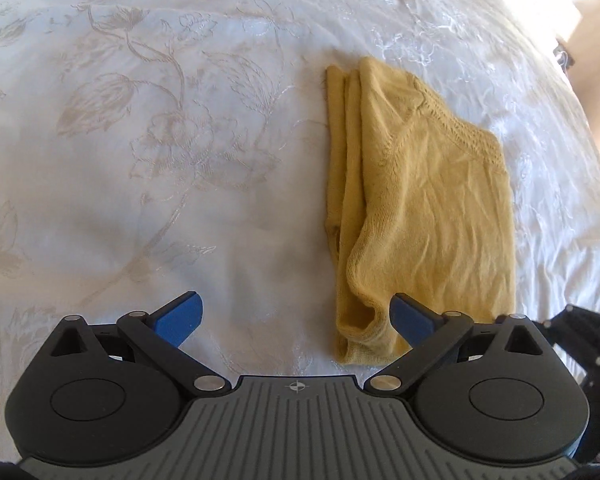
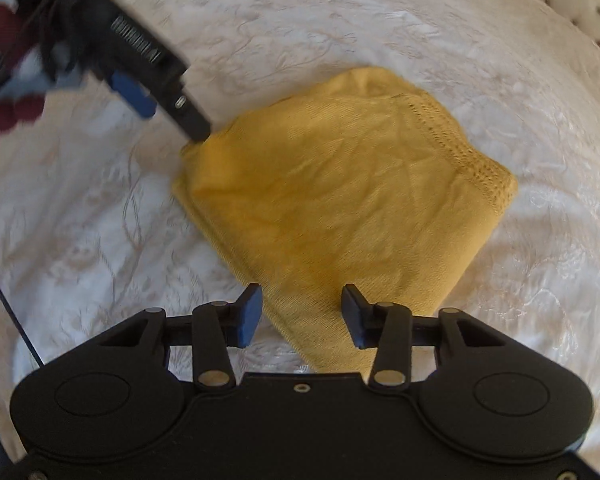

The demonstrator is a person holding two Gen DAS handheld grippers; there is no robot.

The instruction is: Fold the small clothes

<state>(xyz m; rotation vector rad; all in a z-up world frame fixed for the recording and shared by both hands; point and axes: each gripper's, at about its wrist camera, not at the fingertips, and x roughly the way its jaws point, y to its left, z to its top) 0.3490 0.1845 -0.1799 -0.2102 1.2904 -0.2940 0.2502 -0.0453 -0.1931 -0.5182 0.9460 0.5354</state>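
A folded mustard-yellow knit garment (image 1: 420, 200) lies flat on a bed covered with a white bedspread (image 1: 140, 140) woven with a pale floral pattern. In the left wrist view, the garment sits right of centre, its stacked folded edges along its left side and a band of openwork knit crossing its far right corner. The left tool (image 1: 296, 318) hovers over the garment's near end, its blue pads wide apart and holding nothing. In the right wrist view, the right tool (image 2: 302, 316) hangs above the garment's near corner, pads partly apart with the cloth below them, not clamped. A tufted headboard (image 2: 580, 0) shows at far right.
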